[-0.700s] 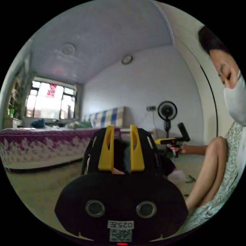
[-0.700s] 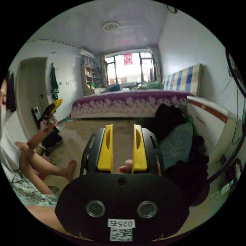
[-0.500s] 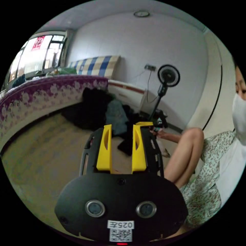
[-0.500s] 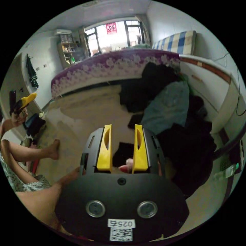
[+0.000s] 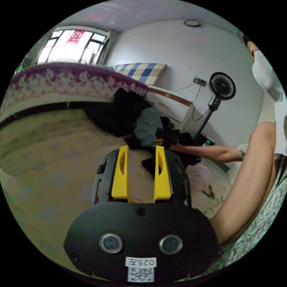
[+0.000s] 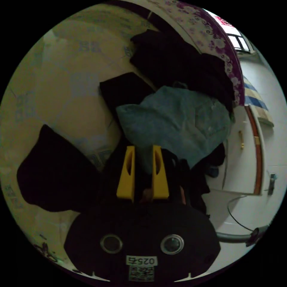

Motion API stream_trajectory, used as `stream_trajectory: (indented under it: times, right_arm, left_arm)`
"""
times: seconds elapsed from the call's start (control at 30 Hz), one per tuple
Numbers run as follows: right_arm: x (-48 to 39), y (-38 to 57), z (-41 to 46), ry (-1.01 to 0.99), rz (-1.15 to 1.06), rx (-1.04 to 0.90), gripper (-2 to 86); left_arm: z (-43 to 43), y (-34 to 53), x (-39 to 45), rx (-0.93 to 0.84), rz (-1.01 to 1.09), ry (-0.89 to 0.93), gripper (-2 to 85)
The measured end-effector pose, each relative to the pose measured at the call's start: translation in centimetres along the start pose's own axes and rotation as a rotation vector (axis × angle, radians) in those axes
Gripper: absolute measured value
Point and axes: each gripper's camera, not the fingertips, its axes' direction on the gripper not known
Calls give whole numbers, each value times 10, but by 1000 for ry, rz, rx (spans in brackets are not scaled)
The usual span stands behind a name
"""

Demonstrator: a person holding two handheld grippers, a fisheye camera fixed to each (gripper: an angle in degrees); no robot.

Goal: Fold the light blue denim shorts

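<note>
Left gripper view: camera has swung since the earlier frame, so the bed (image 5: 74, 80) now sits along the top and the person's arm (image 5: 206, 151) reaches further out to the clothes pile than before. Left gripper (image 5: 140, 148) hangs over bare floor (image 5: 53, 167), jaws parted with nothing between them. Light blue denim shorts (image 5: 148, 125) lie on the dark clothes (image 5: 116, 113) piled by the bed's end; right gripper (image 5: 158, 140) is at their near edge. A standing fan (image 5: 221, 86) is by the wall. Right gripper view: camera has dropped much closer to the pile than before. Shorts (image 6: 179, 122) lie crumpled on dark clothes (image 6: 176, 56), their long axis unclear. Right gripper (image 6: 143, 149) has jaws apart at the shorts' near edge, fabric showing between them, not clamped.
</note>
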Motion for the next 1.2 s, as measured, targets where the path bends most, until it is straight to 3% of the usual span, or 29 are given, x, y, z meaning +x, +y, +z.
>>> stream_trajectory:
  times: [0.1,0.17,0.27,0.43,0.5,0.57,0.7,0.77,0.8,0.87,0.93,1.0,1.07,1.13,1.2]
  right_arm:
    - [31,11,-13,-145,160,86,22]
    - [53,41,-29,-232,311,203,1]
    - [48,69,-47,-212,310,296,-7]
    - [17,83,-90,-234,206,402,-9]
    - [-2,80,-106,-293,153,448,-9]
    - [-33,72,-106,-285,77,406,-8]
    - [-51,85,-101,-309,149,504,-6]
    - [-36,92,-120,-458,183,626,-7]
    - [-31,93,-124,-508,184,655,-8]
    - [-9,96,-132,-686,208,710,-7]
    - [7,99,-127,-785,270,720,-4]
    - [19,100,-112,-889,297,718,3]
    - [38,98,-74,-1040,388,653,36]
    - [54,95,-39,-1168,427,607,82]
    - [74,95,1,-1291,539,551,125]
  left_arm:
    - [54,0,-40,-49,-110,108,90]
    - [120,-10,-90,-79,-323,256,95]
    - [218,-32,-139,-134,-574,343,113]
    - [327,-85,-143,-275,-665,622,120]
    - [336,-97,-140,-317,-634,644,107]
    - [339,-91,-144,-575,-550,566,77]
    - [296,-50,-205,-467,-790,700,36]
    - [242,-43,-239,-323,-875,809,22]
    - [223,-48,-245,-290,-854,793,20]
    - [132,-81,-266,-272,-673,576,19]
    - [72,-93,-291,-318,-627,381,25]
    - [20,-82,-331,-351,-680,139,39]
    - [-48,-47,-386,-285,-870,-121,49]
    - [-97,-28,-397,-172,-962,-212,46]
    - [-127,-30,-367,-18,-859,-211,51]
